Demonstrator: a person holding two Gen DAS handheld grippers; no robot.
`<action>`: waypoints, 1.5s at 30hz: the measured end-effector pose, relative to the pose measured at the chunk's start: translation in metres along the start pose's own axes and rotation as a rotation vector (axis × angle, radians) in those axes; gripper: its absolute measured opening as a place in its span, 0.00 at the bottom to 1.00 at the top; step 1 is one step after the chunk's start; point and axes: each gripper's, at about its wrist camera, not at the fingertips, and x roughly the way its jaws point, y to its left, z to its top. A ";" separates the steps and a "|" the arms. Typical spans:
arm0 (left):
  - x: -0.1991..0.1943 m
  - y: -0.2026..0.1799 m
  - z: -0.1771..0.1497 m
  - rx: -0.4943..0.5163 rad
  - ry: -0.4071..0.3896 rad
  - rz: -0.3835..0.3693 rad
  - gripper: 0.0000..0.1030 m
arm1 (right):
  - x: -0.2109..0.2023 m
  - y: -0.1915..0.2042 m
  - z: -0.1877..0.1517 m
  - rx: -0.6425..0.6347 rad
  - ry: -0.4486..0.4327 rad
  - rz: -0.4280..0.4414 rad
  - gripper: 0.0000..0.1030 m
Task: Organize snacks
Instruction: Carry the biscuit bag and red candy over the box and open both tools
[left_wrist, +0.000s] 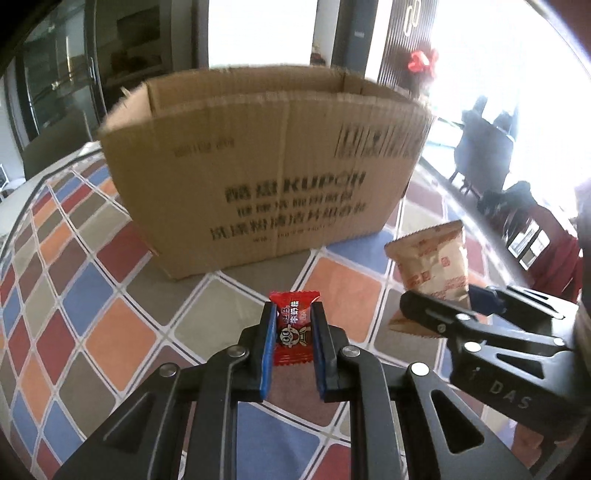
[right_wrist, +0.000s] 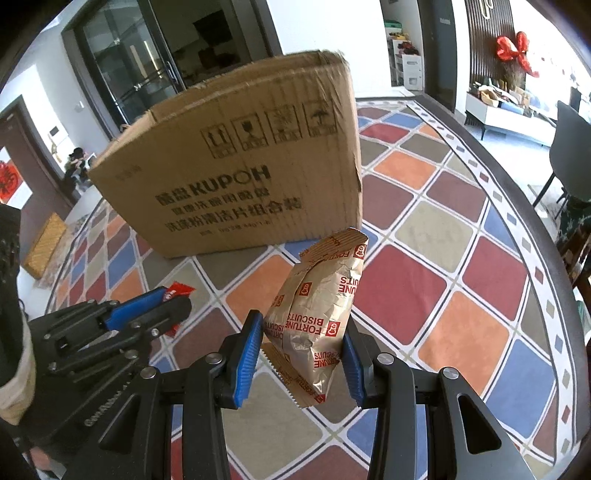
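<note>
Nearest the left wrist camera, the left gripper (left_wrist: 294, 325) is clenched on a small red candy (left_wrist: 294, 326), its blue pads pressing the wrapper from both sides so that the sweet hangs clear above the patterned tabletop (left_wrist: 110, 332). Just to its right, the right gripper (right_wrist: 301, 349) grasps a tan biscuit packet (right_wrist: 317, 317) printed with red "FORTUNE BISCUITS" lettering; the packet stands nearly upright between the blue pads, its crimped top edge pointing away from the camera.

Beyond both grippers, toward the far side of the table, sits an open cardboard box (left_wrist: 258, 155) with dark printed text and handling symbols on its near wall. Its tall near wall stands between the held snacks and the box's interior, which neither view shows. The box rests on the coloured diamond tiles of the tabletop, with bare surface between it and the grippers.

Farther off, the right wrist view shows a glass door (right_wrist: 122, 70) behind the box, a red bow (right_wrist: 515, 51) on a slatted wall at the far right, and a dark chair (right_wrist: 569, 147) beside the table's curved right edge.
</note>
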 end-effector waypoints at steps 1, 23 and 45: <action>-0.008 0.001 -0.003 -0.003 -0.014 0.000 0.18 | -0.002 0.000 0.001 -0.001 -0.005 0.004 0.41; -0.071 0.006 0.049 -0.021 -0.223 0.017 0.18 | -0.054 0.018 0.043 -0.053 -0.153 0.064 0.41; -0.058 0.038 0.136 -0.068 -0.198 0.030 0.18 | -0.043 0.036 0.141 -0.125 -0.157 0.089 0.40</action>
